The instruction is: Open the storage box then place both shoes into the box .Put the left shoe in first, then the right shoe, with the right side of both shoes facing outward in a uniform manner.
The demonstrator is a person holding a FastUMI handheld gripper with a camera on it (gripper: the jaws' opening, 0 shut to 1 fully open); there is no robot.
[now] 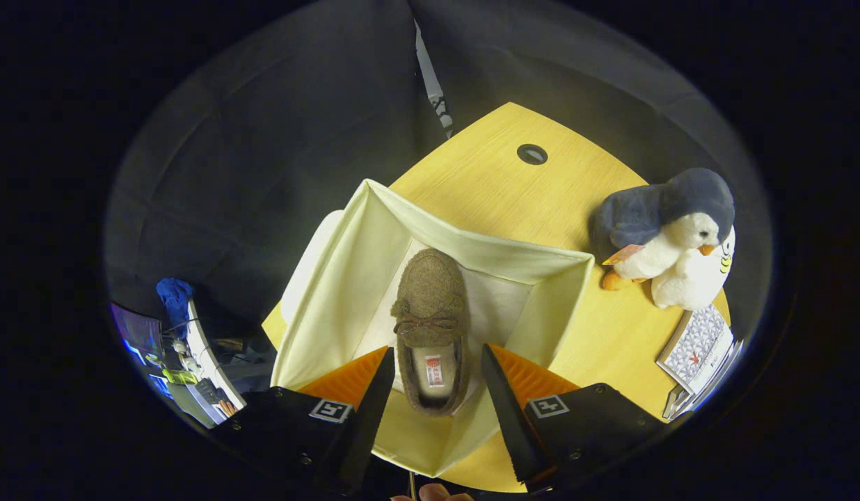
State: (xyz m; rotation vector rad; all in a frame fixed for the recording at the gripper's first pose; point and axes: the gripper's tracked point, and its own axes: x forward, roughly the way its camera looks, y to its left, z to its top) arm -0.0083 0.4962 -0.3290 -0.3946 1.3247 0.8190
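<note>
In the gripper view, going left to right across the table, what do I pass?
Storage box, open, with a brown shoe lying inside it beyond the open gripper → plush penguin → booklet.

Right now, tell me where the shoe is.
In the gripper view the brown shoe lies inside the open cream storage box on the wooden table, its heel between the open gripper's fingers, touching neither.

Recording booth in a lab or office
Black cloth wall (277,139) behind a light wooden desk (486,181); cluttered workstation with a lit screen (134,330) beyond.
</note>
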